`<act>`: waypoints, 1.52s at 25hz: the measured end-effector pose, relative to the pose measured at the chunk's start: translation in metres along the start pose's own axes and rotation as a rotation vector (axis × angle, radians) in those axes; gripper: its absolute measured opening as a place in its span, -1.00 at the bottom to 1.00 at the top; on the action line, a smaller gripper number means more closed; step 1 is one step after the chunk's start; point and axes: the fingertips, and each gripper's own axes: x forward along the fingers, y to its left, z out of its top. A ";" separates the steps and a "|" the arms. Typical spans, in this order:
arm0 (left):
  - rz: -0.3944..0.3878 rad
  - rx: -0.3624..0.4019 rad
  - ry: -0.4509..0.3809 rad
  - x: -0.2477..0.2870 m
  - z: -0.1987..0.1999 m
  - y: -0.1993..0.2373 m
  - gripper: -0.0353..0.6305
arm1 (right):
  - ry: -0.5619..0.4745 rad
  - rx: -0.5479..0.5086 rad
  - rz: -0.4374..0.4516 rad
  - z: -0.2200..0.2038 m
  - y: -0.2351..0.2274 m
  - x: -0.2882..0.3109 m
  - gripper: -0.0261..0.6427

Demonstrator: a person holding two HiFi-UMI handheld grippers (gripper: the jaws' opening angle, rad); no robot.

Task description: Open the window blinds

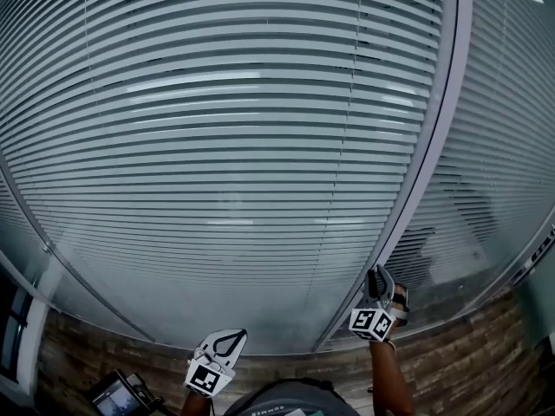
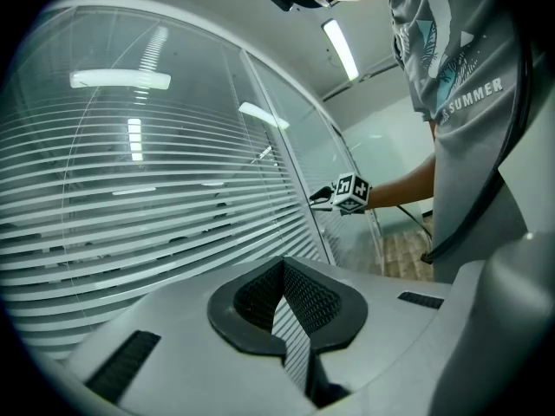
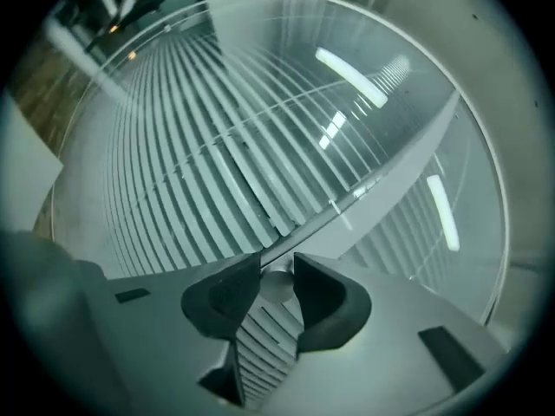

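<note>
Lowered window blinds (image 1: 217, 146) span the glass wall ahead. At the grey frame post (image 1: 436, 146) on their right edge, the right gripper (image 1: 379, 277) clasps a small silver knob (image 3: 277, 286). The left gripper (image 1: 229, 340) is held low, jaws closed, empty.

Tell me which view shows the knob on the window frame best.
Right gripper view: the knob is close up, filling the gap between the right claw's pads. In the head view the claw covers it against the frame. The left gripper view shows that claw small and distant, with no knob discernible.
</note>
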 end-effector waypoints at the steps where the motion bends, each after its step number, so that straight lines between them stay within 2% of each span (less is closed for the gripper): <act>1: 0.001 0.002 -0.001 0.000 -0.001 0.000 -0.91 | -0.010 0.138 0.025 -0.001 -0.003 -0.001 -0.59; 4: 0.002 0.002 0.007 -0.004 -0.001 0.002 -0.91 | -0.035 0.612 0.075 -0.006 -0.015 -0.008 -0.59; 6: 0.008 -0.002 0.006 -0.009 0.002 0.005 -0.91 | -0.030 0.807 0.099 -0.009 -0.019 -0.010 -0.59; 8: 0.010 -0.004 0.013 -0.010 0.001 0.006 -0.91 | -0.020 0.928 0.114 -0.014 -0.020 -0.006 -0.59; 11: 0.004 0.000 0.025 -0.005 0.000 0.004 -0.91 | -0.019 0.963 0.104 -0.021 -0.022 -0.001 -0.59; 13: 0.005 -0.001 0.019 -0.005 0.002 0.003 -0.91 | -0.014 0.871 0.094 -0.020 -0.021 -0.001 -0.59; 14: 0.004 0.002 0.017 -0.006 0.002 0.003 -0.91 | -0.003 0.763 0.088 -0.017 -0.018 -0.003 -0.59; 15: 0.003 0.005 0.015 -0.007 0.002 0.002 -0.91 | 0.013 0.609 0.078 -0.015 -0.014 -0.004 -0.59; 18: -0.001 0.009 0.007 -0.011 -0.007 -0.002 -0.91 | 0.058 -0.016 0.006 -0.012 0.008 -0.008 -0.59; 19: -0.003 0.012 0.006 -0.011 -0.011 -0.004 -0.91 | 0.060 -0.186 -0.015 -0.015 0.016 -0.008 -0.59; 20: -0.006 0.015 0.007 -0.009 -0.013 -0.006 -0.91 | 0.051 -0.288 -0.024 -0.017 0.020 -0.007 -0.59; 21: -0.007 0.015 0.007 -0.008 -0.012 -0.006 -0.91 | 0.037 -0.326 -0.022 -0.018 0.020 -0.006 -0.59; 23: -0.009 0.008 0.005 -0.006 -0.006 -0.005 -0.91 | 0.018 -0.280 0.003 -0.015 0.012 -0.005 -0.59; 26: -0.017 0.007 0.009 -0.005 -0.003 -0.006 -0.91 | 0.007 -0.032 0.044 -0.012 0.003 -0.005 -0.59; 28: -0.021 0.009 0.011 -0.004 -0.003 -0.008 -0.91 | -0.016 0.264 0.065 -0.013 -0.003 -0.004 -0.59; 31: -0.022 0.016 0.025 -0.008 -0.009 -0.008 -0.91 | -0.072 0.906 0.073 -0.021 -0.012 -0.005 -0.59; 35: -0.015 0.000 0.002 -0.009 -0.004 -0.010 -0.91 | -0.181 1.942 0.111 -0.040 -0.012 -0.004 -0.59; 36: -0.015 -0.003 -0.003 -0.009 -0.003 -0.010 -0.91 | -0.217 2.140 0.132 -0.044 -0.011 -0.002 -0.59; 37: -0.017 -0.005 -0.005 -0.008 -0.003 -0.010 -0.91 | -0.247 2.245 0.156 -0.046 -0.009 -0.001 -0.59; 38: -0.018 -0.007 -0.006 -0.008 -0.004 -0.011 -0.91 | -0.266 2.243 0.184 -0.046 -0.008 0.000 -0.59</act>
